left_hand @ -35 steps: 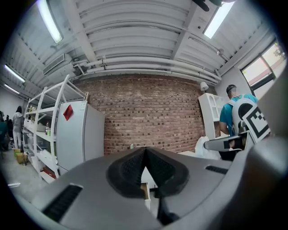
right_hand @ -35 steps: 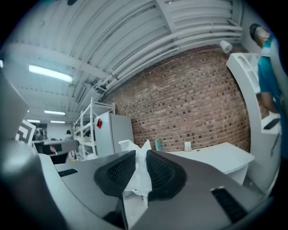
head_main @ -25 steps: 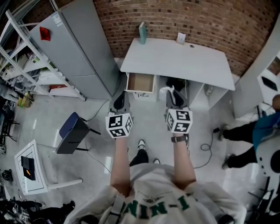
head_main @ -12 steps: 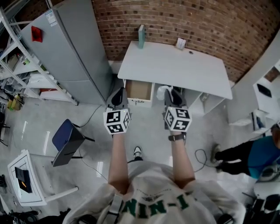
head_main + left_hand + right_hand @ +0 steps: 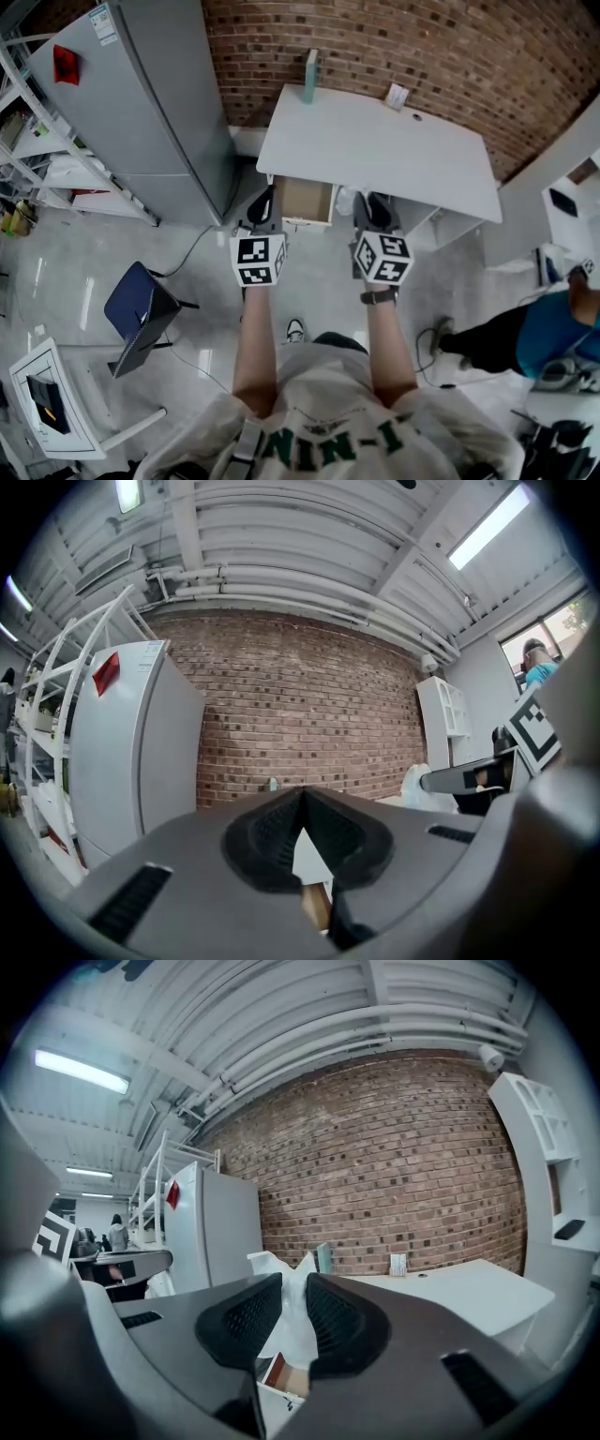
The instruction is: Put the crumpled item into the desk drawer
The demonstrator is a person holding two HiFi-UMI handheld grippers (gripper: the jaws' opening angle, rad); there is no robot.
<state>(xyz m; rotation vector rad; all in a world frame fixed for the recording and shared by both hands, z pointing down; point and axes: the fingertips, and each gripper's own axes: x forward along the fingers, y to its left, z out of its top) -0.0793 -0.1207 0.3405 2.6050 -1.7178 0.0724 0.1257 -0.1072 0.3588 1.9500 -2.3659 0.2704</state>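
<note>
The crumpled white item (image 5: 345,199) (image 5: 288,1309) is pinched between the pads of my right gripper (image 5: 374,202) (image 5: 294,1284), which is shut on it. It also shows in the left gripper view as a white lump (image 5: 414,786) at the right. My left gripper (image 5: 262,200) (image 5: 302,797) is shut with nothing in it, its pads meeting at the tips. The white desk (image 5: 375,145) stands against the brick wall. Its drawer (image 5: 305,200) (image 5: 284,1373) (image 5: 317,907) is pulled open, showing a wooden inside, just ahead of and between both grippers.
A tall grey cabinet (image 5: 141,103) stands left of the desk, with metal shelving (image 5: 37,159) beyond it. A teal bottle (image 5: 310,75) and a small card (image 5: 397,96) sit at the desk's back edge. A blue chair (image 5: 139,314) is at left, a person (image 5: 544,333) at right.
Both grippers have moved forward together toward the desk, the right one still carrying the crumpled item. The open drawer now lies close in front of the fingertips.
</note>
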